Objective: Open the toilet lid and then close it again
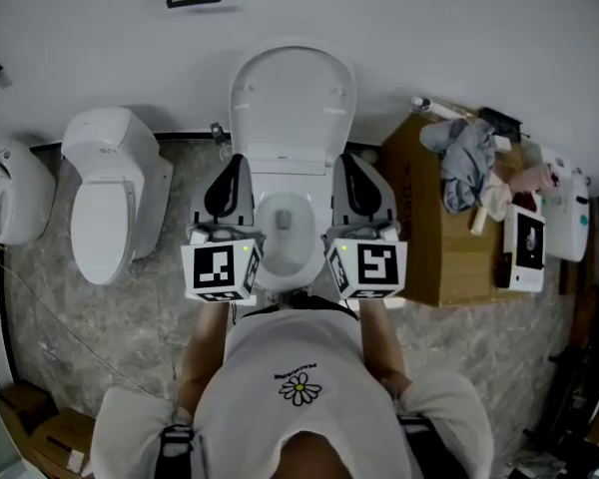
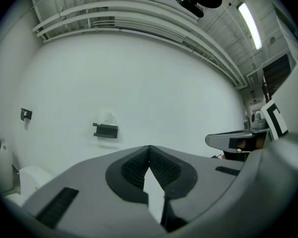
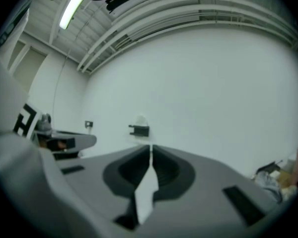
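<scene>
Seeing the lid (image 1: 290,93) standing raised at the toilet's (image 1: 280,173) back edge, so judging the opening done and the closing yet to come. Holding left gripper (image 1: 232,166) and right gripper (image 1: 351,166) pressed together, empty, over its side edges.

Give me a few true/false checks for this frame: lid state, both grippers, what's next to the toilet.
1. The toilet lid is raised, standing upright behind the bowl. True.
2. The left gripper is clamped on the lid. False: its jaws are together with nothing between them, and it is short of the lid.
3. The right gripper has its jaws together and holds nothing. True.
4. A cardboard box sits on the toilet's left side. False: the cardboard box is on the right; a second white toilet stands on the left.
</scene>
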